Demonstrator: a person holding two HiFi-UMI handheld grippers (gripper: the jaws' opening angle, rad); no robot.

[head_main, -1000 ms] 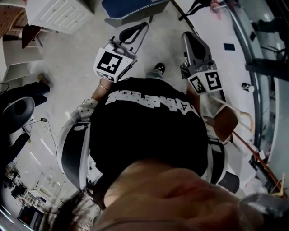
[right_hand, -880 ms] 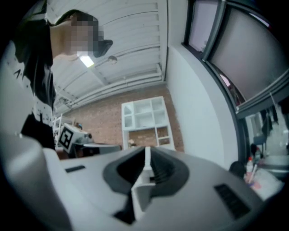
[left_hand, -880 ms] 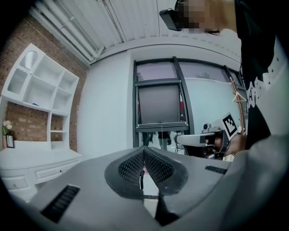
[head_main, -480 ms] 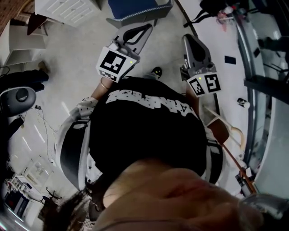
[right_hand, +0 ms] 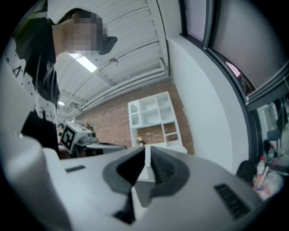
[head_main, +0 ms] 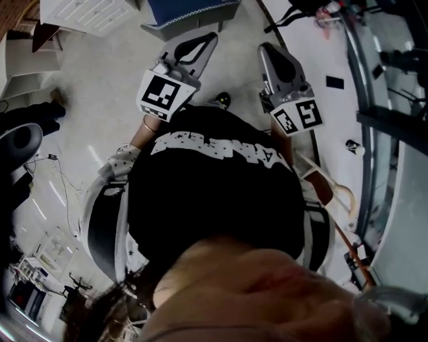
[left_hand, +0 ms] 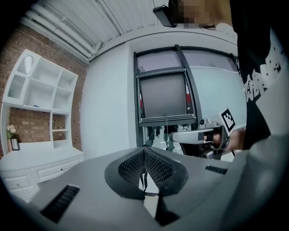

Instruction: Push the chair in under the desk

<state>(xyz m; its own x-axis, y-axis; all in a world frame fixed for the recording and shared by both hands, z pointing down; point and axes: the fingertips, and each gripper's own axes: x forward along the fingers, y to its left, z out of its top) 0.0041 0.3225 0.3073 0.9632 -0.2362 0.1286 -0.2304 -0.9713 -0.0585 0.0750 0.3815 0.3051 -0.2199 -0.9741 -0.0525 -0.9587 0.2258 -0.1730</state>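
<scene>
While the left claw (head_main: 212,36) and right claw (head_main: 265,49) are hovering closed and empty, the chair (head_main: 190,10) is waiting ahead.
Even pressure from both is looking wisest.

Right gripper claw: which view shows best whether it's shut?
The right gripper view: it looks straight along the right gripper, whose claw pads meet with nothing between them. The head view shows only its top from above; the left gripper view shows it small and side-on, so the pads can't be judged there.

Black white-lettered shirt (head_main: 214,200), star-dotted white sleeves (head_main: 119,162)
</scene>
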